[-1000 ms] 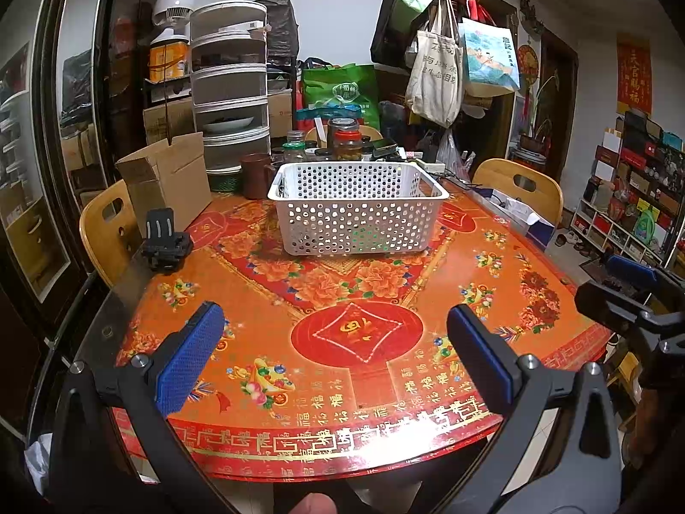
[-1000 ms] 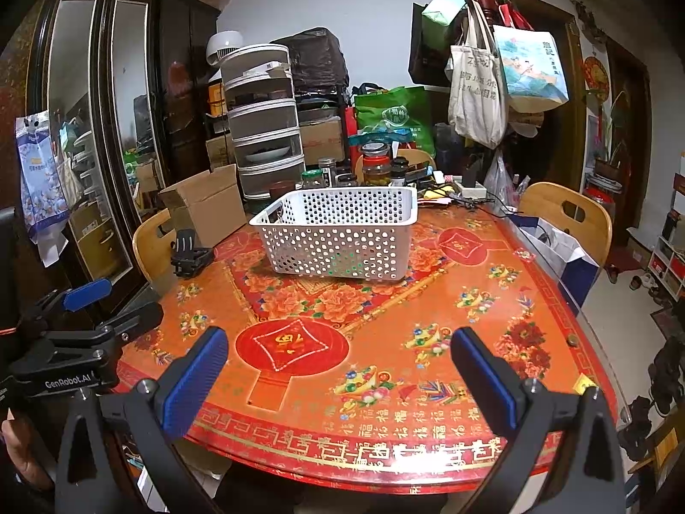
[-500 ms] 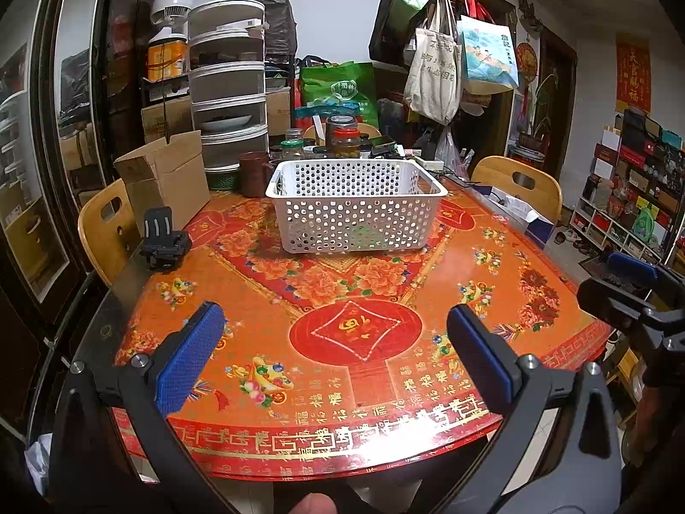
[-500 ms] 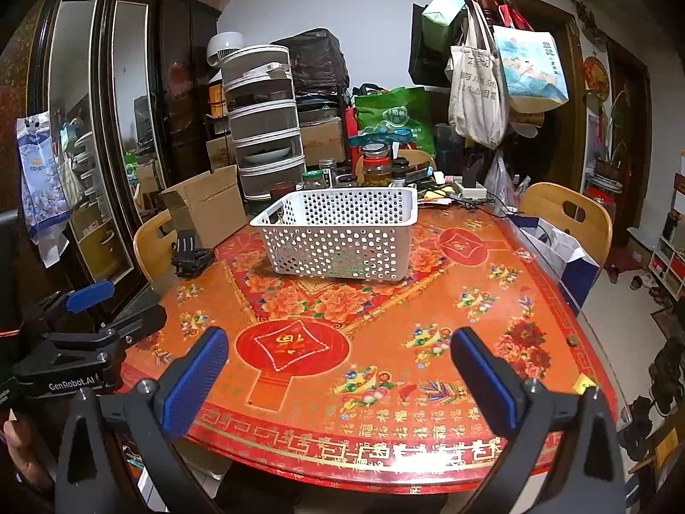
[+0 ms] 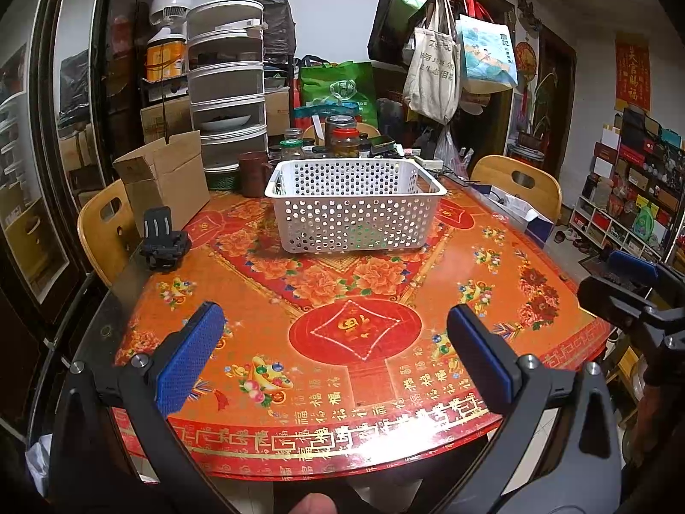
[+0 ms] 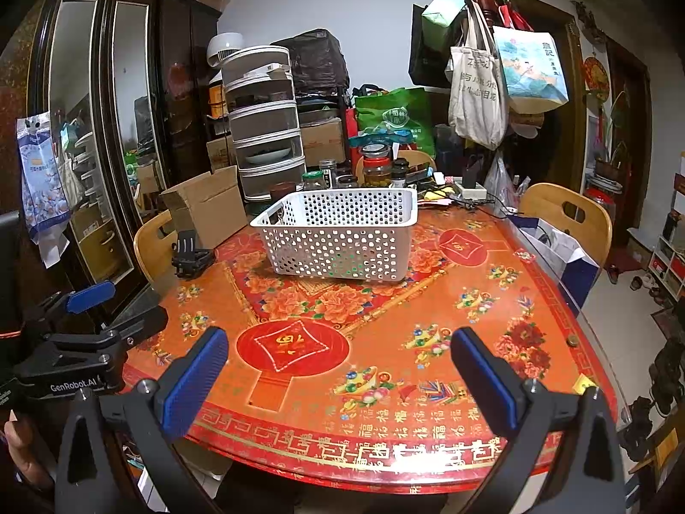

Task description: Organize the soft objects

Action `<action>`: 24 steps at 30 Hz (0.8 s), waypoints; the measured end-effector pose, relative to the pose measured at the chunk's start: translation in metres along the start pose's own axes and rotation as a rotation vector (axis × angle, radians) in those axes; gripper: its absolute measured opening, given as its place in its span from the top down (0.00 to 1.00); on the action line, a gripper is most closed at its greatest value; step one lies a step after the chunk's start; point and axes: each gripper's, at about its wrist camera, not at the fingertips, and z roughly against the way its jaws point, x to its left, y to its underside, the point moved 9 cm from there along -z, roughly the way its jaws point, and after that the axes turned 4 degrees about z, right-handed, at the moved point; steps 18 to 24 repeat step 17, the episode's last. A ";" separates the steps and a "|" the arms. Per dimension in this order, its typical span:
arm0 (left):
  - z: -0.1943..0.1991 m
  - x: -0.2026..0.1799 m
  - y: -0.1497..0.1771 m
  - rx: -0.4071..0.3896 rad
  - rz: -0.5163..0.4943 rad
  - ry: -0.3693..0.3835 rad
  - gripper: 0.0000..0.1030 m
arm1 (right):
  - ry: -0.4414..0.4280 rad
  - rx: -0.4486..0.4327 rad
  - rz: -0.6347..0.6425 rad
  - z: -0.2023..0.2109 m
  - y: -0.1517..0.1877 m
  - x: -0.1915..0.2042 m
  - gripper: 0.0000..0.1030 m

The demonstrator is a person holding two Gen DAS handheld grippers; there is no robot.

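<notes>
A white perforated plastic basket [image 5: 355, 210] stands on the far half of the round red patterned table [image 5: 351, 334]; it also shows in the right wrist view [image 6: 338, 231]. Something green shows faintly through its holes; its contents are otherwise hidden. My left gripper [image 5: 336, 357] is open and empty above the table's near edge. My right gripper [image 6: 340, 370] is open and empty, also above the near edge. Each gripper appears at the side of the other's view: the right one [image 5: 633, 295], the left one [image 6: 85, 334]. No loose soft object shows on the table.
A black camera mount [image 5: 165, 242] sits at the table's left edge by a cardboard box [image 5: 167, 175]. Jars [image 5: 344, 139] and a stacked drawer unit [image 5: 227, 85] crowd the far side. Wooden chairs [image 5: 518, 182] stand around. Bags hang on a coat rack [image 5: 449, 64].
Both views shift only slightly; the left gripper has eased back and down a little. Both grippers stay open and nothing on the table has moved.
</notes>
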 end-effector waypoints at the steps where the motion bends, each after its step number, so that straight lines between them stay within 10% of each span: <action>1: 0.000 0.000 0.000 0.000 0.000 0.000 0.00 | 0.000 0.000 0.000 0.000 0.000 0.000 0.00; 24: -0.002 -0.004 0.003 -0.018 -0.009 0.007 0.00 | 0.001 0.000 0.000 0.000 0.000 0.001 0.00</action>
